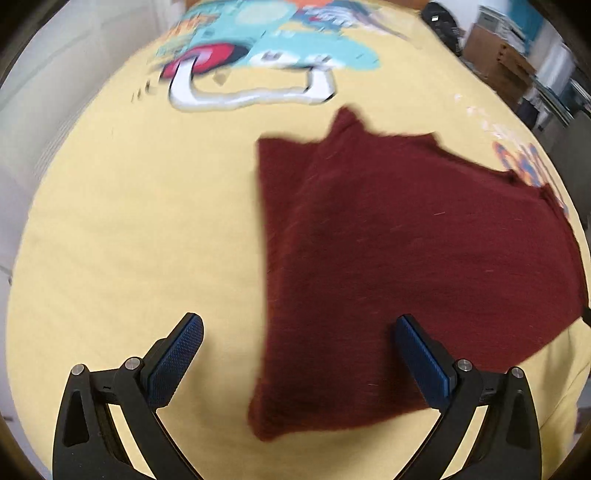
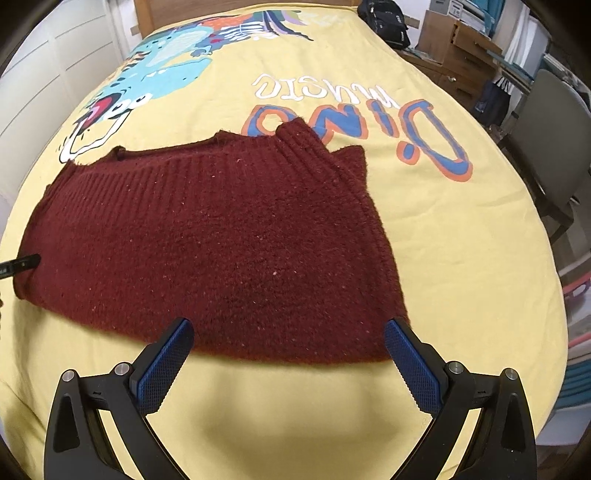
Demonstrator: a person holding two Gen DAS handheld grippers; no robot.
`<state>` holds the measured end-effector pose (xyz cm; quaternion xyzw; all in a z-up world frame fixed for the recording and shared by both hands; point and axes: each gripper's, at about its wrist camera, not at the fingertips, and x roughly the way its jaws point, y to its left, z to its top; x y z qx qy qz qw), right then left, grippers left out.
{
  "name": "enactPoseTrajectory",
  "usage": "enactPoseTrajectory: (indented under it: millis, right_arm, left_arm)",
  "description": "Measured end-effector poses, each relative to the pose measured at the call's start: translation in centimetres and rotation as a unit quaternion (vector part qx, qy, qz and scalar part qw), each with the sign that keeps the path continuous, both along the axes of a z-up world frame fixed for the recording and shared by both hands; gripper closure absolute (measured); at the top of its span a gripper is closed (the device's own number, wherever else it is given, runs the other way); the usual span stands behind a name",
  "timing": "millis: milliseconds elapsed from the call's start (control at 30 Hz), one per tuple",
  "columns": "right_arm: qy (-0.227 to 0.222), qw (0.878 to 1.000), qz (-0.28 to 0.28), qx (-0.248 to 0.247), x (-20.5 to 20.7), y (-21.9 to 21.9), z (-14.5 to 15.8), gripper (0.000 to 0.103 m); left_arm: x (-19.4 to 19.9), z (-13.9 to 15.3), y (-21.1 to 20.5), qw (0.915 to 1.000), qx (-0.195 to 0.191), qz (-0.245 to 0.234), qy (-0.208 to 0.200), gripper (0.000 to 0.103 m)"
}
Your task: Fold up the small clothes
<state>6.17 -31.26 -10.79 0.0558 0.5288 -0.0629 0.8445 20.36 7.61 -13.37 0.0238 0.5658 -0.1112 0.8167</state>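
Note:
A dark red knitted sweater [image 2: 221, 243] lies folded on the yellow printed bedspread [image 2: 295, 424]. In the left wrist view the sweater [image 1: 388, 258] fills the right half, with its left edge running between my fingers. My left gripper [image 1: 299, 332] is open and empty, just above the sweater's near left corner. My right gripper [image 2: 288, 336] is open and empty, at the sweater's near edge. The tip of the left gripper [image 2: 22, 263] shows at the sweater's left end in the right wrist view.
The bedspread carries a dinosaur print [image 2: 162, 70] and coloured lettering [image 2: 354, 122]. Cardboard boxes [image 2: 454, 40], a black bag [image 2: 388, 18] and a grey chair [image 2: 554, 147] stand to the right of the bed. White panels [image 2: 55, 74] stand on the left.

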Motion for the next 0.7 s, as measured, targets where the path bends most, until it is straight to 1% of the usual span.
enactPoseTrajectory:
  millis: [33,100,167,200,333,400,433,467,533,567,600,633,667,700]
  right_arm:
    - [0.0,1.0,-0.003,0.0,-0.2,-0.2,0.1,0.0]
    - [0.003,1.0,-0.007,0.0,-0.5,-0.5,0.0,0.0]
    - [0.008,1.0,-0.009,-0.001,-0.6,-0.7,-0.2,0.0]
    - [0.011,1.0,-0.01,-0.002,-0.6,-0.8,-0.3,0.0]
    - [0.018,1.0,-0.016,0.004,-0.9,-1.1,-0.9,0.0]
    - [0.02,1.0,-0.019,0.007,-1.0,-1.2,-1.1,0.0]
    - [0.02,1.0,-0.02,0.007,-1.0,-1.2,-1.1,0.0]
    - [0.02,1.0,-0.021,0.008,-1.0,-1.2,-1.1,0.0]
    - [0.019,0.999,-0.024,0.013,-1.0,-1.3,-1.0,0.0]
    - [0.018,0.999,-0.025,0.016,-1.1,-1.4,-0.9,0.0]
    - [0.015,0.999,-0.026,0.019,-1.2,-1.4,-0.7,0.0]
    - [0.014,0.999,-0.025,0.02,-1.3,-1.4,-0.5,0.0]
    - [0.012,0.999,-0.024,0.02,-1.3,-1.4,-0.3,0.0]
    - [0.01,1.0,-0.023,0.019,-1.4,-1.4,-0.1,0.0]
  left_arm:
    - [0.3,-0.5,0.6,0.9998,-0.014,0.005,0.014,0.001]
    - [0.8,-1.7,1.5,0.9972,-0.059,0.02,0.04,0.001]
    - [0.9,-2.8,2.3,0.9923,-0.1,0.042,0.06,0.001]
    - [0.9,-3.0,2.4,0.9915,-0.107,0.046,0.058,0.001]
    - [0.5,-3.0,1.9,0.9931,-0.103,0.033,0.045,0.001]
    - [0.4,-2.9,1.6,0.9927,-0.108,0.027,0.048,0.01]
    - [0.3,-2.7,1.4,0.9922,-0.113,0.02,0.049,0.022]
    - [0.3,-2.5,1.2,0.9915,-0.119,0.013,0.052,0.038]
    - [0.3,-2.2,0.7,0.9893,-0.132,0.003,0.061,0.056]
    - [0.2,-1.9,0.4,0.9895,-0.13,0.0,0.062,0.062]
    - [0.1,-1.6,0.1,0.9905,-0.124,-0.004,0.06,0.064]
    - [0.0,-1.3,-0.2,0.9919,-0.114,-0.008,0.055,0.068]
    - [-0.1,-1.0,-0.5,0.9925,-0.11,-0.008,0.052,0.074]
    - [-0.2,-0.7,-0.7,0.9929,-0.108,-0.007,0.05,0.075]
